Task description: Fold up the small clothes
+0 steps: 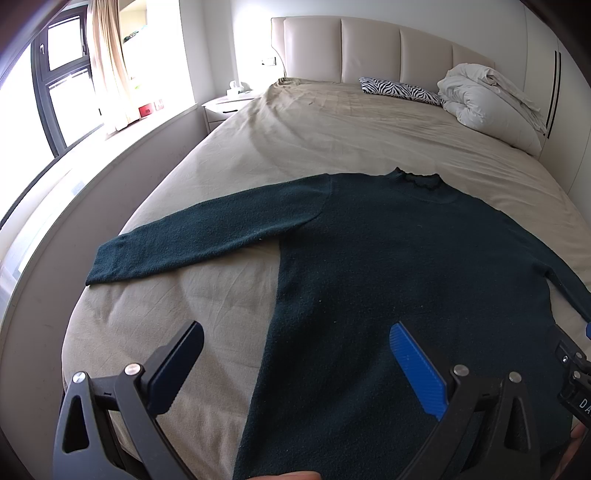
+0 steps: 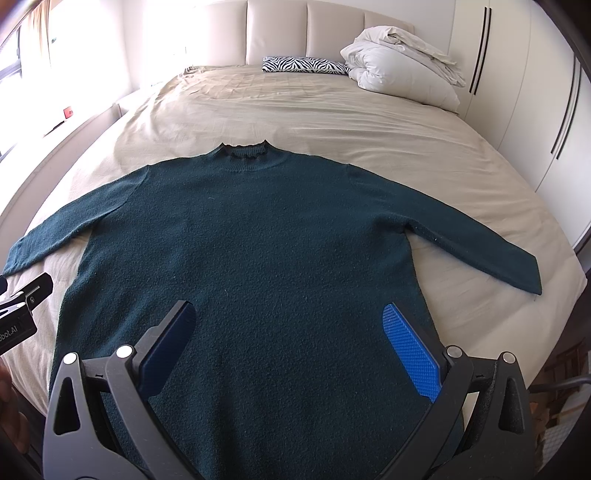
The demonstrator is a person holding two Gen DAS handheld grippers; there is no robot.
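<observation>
A dark green knit sweater (image 2: 258, 236) lies spread flat on the beige bedsheet (image 2: 332, 110), toward the foot of the bed, its neck pointing at the padded headboard (image 2: 314, 29). The collar (image 2: 243, 153) is a short stand-up band with a frilled edge. Both sleeves reach out and slightly down from the shoulders: the one on the window side (image 1: 192, 240) lies straight with its cuff near the edge of the mattress, the other (image 2: 472, 236) ends in a square cuff on the wardrobe side. The fabric looks fuzzy and thick, with a few pale lint specks, and the body lies smooth without folds.

The left gripper (image 1: 295, 365) hangs above the hem region with its jaws spread wide, one finger over bare sheet, the blue-padded one over the sweater; nothing is between them. The right gripper (image 2: 291, 345) is likewise wide apart over the lower body of the sweater, holding nothing.

At the head of the bed sit a zebra-print pillow (image 2: 303, 64) and a bundled white duvet (image 2: 399, 62).
</observation>
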